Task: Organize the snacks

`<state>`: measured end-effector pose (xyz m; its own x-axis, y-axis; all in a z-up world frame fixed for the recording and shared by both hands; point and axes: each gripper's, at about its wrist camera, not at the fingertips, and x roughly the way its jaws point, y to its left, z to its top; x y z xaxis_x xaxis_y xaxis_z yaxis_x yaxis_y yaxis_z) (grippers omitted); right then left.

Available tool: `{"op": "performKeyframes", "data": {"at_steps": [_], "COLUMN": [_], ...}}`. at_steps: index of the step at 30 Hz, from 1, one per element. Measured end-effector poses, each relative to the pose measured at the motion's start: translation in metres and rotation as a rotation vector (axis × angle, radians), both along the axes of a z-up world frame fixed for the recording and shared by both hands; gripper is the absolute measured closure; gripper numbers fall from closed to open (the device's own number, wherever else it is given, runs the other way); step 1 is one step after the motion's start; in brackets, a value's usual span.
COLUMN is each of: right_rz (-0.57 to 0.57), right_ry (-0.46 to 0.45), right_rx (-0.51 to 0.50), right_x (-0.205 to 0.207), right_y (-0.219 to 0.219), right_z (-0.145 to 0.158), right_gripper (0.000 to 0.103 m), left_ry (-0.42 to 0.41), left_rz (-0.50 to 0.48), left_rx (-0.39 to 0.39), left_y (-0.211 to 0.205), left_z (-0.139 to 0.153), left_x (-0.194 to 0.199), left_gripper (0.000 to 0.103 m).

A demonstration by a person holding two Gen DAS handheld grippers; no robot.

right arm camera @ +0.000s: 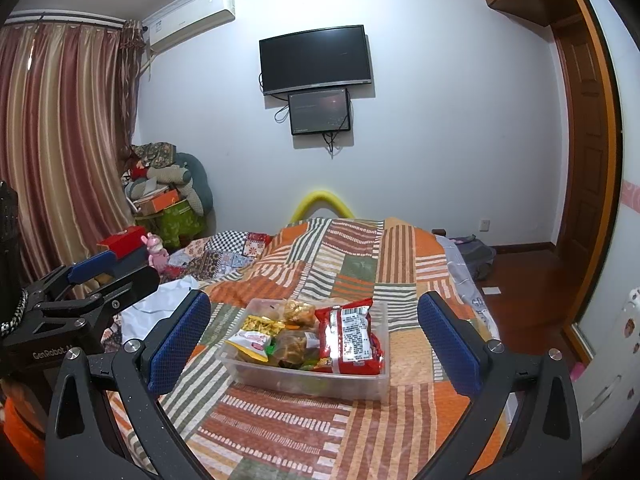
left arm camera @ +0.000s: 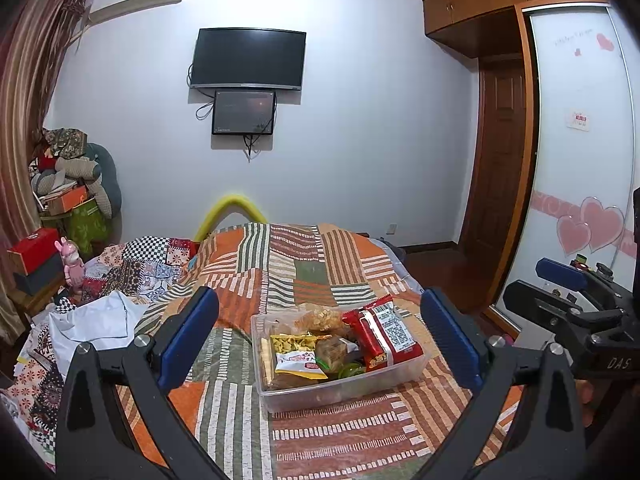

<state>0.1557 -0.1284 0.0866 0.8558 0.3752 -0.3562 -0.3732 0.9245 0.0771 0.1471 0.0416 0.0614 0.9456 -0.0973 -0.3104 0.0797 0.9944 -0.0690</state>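
A clear plastic box (left arm camera: 352, 390) (right arm camera: 308, 382) full of snack packs sits on the striped patchwork bedspread (left arm camera: 316, 440) (right arm camera: 288, 428). A red noodle packet (left arm camera: 382, 334) (right arm camera: 350, 338) lies on top at its right side. Beside it are a yellow-and-white packet (left arm camera: 298, 366) (right arm camera: 250, 342) and brown baked snacks (left arm camera: 320, 318) (right arm camera: 296, 312). My left gripper (left arm camera: 320, 340) hangs open above the bed, nothing between its blue pads (left arm camera: 188, 340). My right gripper (right arm camera: 314, 342) is open too, held over the box. Each shows at the edge of the other's view.
Crumpled quilt and white cloth (left arm camera: 96, 320) (right arm camera: 160, 300) lie at the bed's left. A red box (left arm camera: 32, 248) and pink toy (left arm camera: 72, 266) stand on a side table. Piled cushions (left arm camera: 76, 176) fill the corner. Wooden floor (right arm camera: 532, 280) and wardrobe door (left arm camera: 580, 160) lie to the right.
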Motion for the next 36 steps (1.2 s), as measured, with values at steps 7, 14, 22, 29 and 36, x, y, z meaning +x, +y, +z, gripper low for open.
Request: {"op": "performKeyframes", "data": {"at_steps": [7, 14, 22, 29, 36], "right_rz": [0.0, 0.001, 0.005, 0.005, 0.002], "right_ry": [-0.001, 0.0, -0.003, -0.002, 0.001], "right_rx": [0.001, 0.0, -0.009, -0.009, -0.011], "right_x": [-0.0001, 0.0, 0.0005, 0.0002, 0.0021], "right_y": [0.0001, 0.0004, 0.0011, 0.0018, 0.0005], "right_z": [0.0007, 0.0002, -0.0008, -0.0012, -0.0022], "right_gripper": [0.0, 0.0, 0.0, 0.0, 0.0], "left_ry": [0.003, 0.006, 0.007, 0.016, 0.019], "left_rz": [-0.006, -0.011, -0.015, -0.02, -0.014], "left_rx": [0.001, -0.001, -0.002, -0.012, -0.021], "left_y": [-0.0012, -0.0019, -0.0024, -0.0014, -0.0001], "left_z": [-0.0008, -0.0011, -0.0004, -0.0004, -0.0033], "left_x": [0.0005, 0.0, -0.0002, 0.0021, 0.0048], "left_gripper": [0.001, 0.001, 0.001, 0.001, 0.001]}}
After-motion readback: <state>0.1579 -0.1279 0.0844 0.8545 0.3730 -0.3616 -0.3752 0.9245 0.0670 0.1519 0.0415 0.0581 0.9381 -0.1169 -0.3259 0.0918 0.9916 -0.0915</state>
